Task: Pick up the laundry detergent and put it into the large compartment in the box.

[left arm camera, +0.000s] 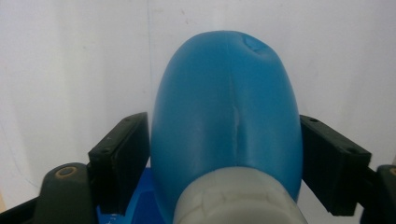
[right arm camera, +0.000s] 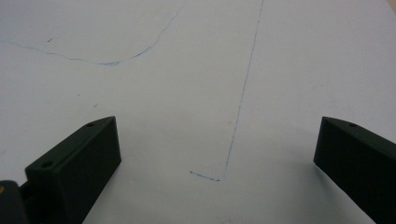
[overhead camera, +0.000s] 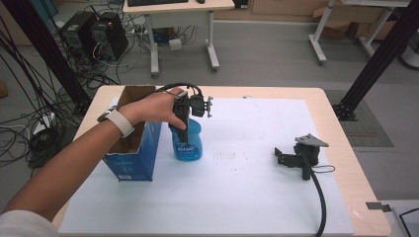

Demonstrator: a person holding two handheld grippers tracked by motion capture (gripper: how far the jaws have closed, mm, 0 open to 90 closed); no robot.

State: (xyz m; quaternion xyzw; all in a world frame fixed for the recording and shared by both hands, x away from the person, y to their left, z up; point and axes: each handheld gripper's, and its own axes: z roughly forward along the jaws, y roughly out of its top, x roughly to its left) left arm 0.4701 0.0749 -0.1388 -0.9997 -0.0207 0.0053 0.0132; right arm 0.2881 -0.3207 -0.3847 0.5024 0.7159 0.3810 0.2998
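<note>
Now left gripper (overhead camera: 187, 129) jaws clamping blue bottle (left arm camera: 226, 126), right gripper (overhead camera: 282, 157) jaws wide apart

White paper sheet (overhead camera: 247, 197) over wooden table (overhead camera: 341, 123); desk (overhead camera: 178, 7) behind.

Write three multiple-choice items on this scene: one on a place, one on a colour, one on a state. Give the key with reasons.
1. The open blue cardboard box stands
A. beside the blue plastic bottle
B. at the right table edge
C. on the floor

2. The bottle's cap is
A. red
B. white
C. black

3. The right claw is
A. gripping the bottle
B. held by a hand
C. lying open on the white sheet

Key: A, the box and the bottle stand side by side; B, pale cap in the left gripper view; C, it lies unheld, jaws apart; the left claw holds the bottle.
</note>
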